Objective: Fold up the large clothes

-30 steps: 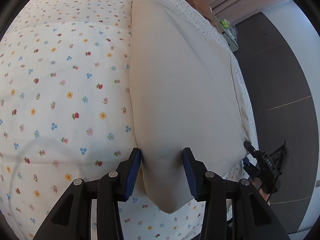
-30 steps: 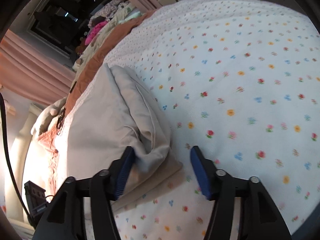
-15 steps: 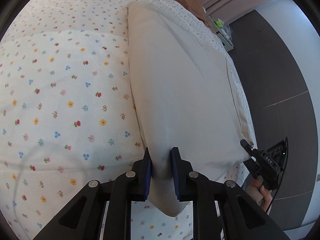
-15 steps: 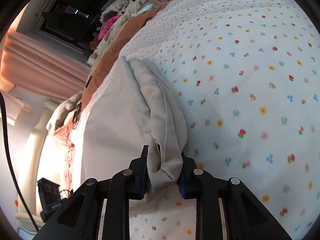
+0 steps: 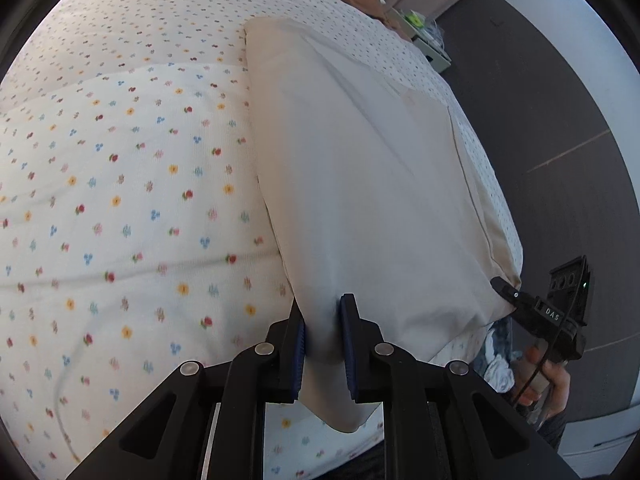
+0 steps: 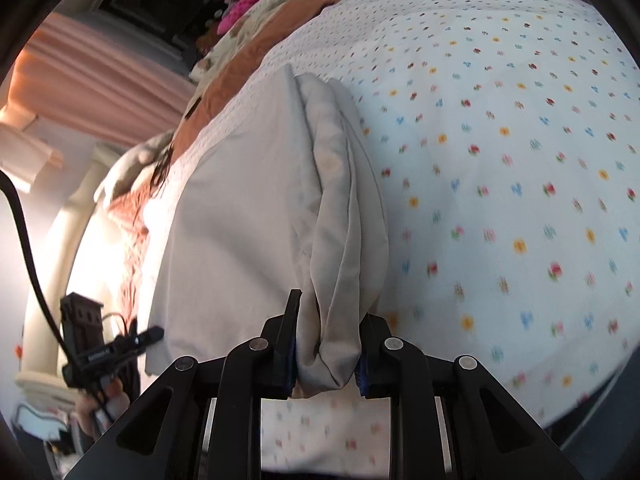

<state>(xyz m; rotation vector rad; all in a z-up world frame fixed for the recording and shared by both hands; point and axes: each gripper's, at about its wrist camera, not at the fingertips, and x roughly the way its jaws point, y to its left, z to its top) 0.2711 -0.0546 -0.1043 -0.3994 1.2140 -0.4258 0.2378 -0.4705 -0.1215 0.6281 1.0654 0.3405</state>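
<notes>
The beige garment [image 5: 372, 184] lies folded lengthwise on the bed [image 5: 120, 200], along its edge, over a flower-print sheet; the left hand-held gripper [image 5: 323, 344] is clamped narrow on one near corner, cloth pinched between its blue pads [image 5: 349, 344]; the right hand-held gripper [image 6: 326, 344] grips the bunched layers at the other near corner; each shows in the other's view, held in a hand [image 5: 548, 380].
</notes>
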